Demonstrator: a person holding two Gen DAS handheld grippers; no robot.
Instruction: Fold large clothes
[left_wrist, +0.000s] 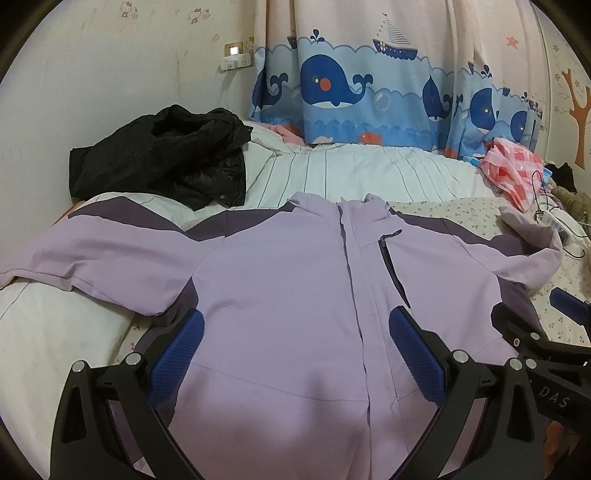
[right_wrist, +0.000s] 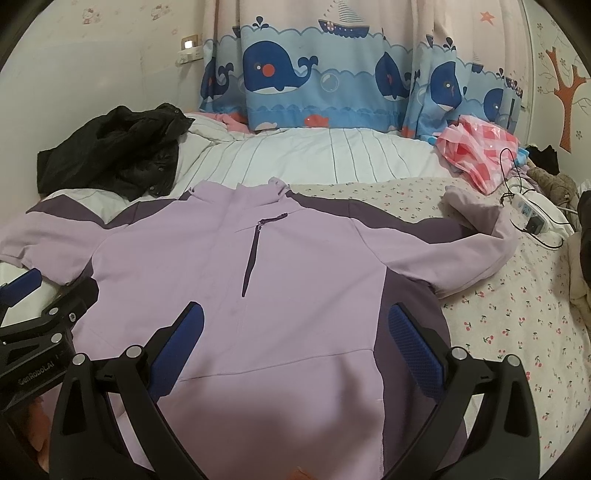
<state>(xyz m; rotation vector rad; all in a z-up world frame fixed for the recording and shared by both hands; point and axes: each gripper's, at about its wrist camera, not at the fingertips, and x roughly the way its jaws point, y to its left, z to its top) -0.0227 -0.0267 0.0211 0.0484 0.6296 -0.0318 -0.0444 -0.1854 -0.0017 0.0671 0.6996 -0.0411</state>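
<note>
We hold the left tongs (left_wrist: 295, 354) with their blue-padded fingers (left_wrist: 177, 354) spread wide apart, hovering over the lower front of the lilac jacket (left_wrist: 280, 288), and nothing sits between them; the right tongs (right_wrist: 295, 350) are likewise spread wide and empty, above the jacket's right half near its hem. Each pair shows at the edge of the other's view, so we have them side by side at the near edge of the bed. The jacket lies face up and spread flat across the bed's near half, zipper closed down its middle, collar toward the far edge, dark purple panels over the shoulders and down the sides, and a short dark chest-pocket zipper (right_wrist: 253, 254) beside the centre. Its left sleeve runs out toward the left edge of the bed over a white striped quilt (left_wrist: 354, 173), and its right sleeve (right_wrist: 476, 240) stretches toward the right edge, its cuff folded back on itself. Under the jacket's right side we see a sheet printed with small cherries (right_wrist: 517, 325). At the far left corner a crumpled black jacket (left_wrist: 159, 155) rests on the quilt, well apart from the tongs. Near the far right corner lies a pink checked plastic bag (right_wrist: 476, 151), and just beside it a white power strip (right_wrist: 532, 218) with a black cable. Behind the bed hangs a curtain with blue whales (left_wrist: 332, 88), and on the pale wall to its left sits a wall socket (left_wrist: 236, 55) with a small lit light.
</note>
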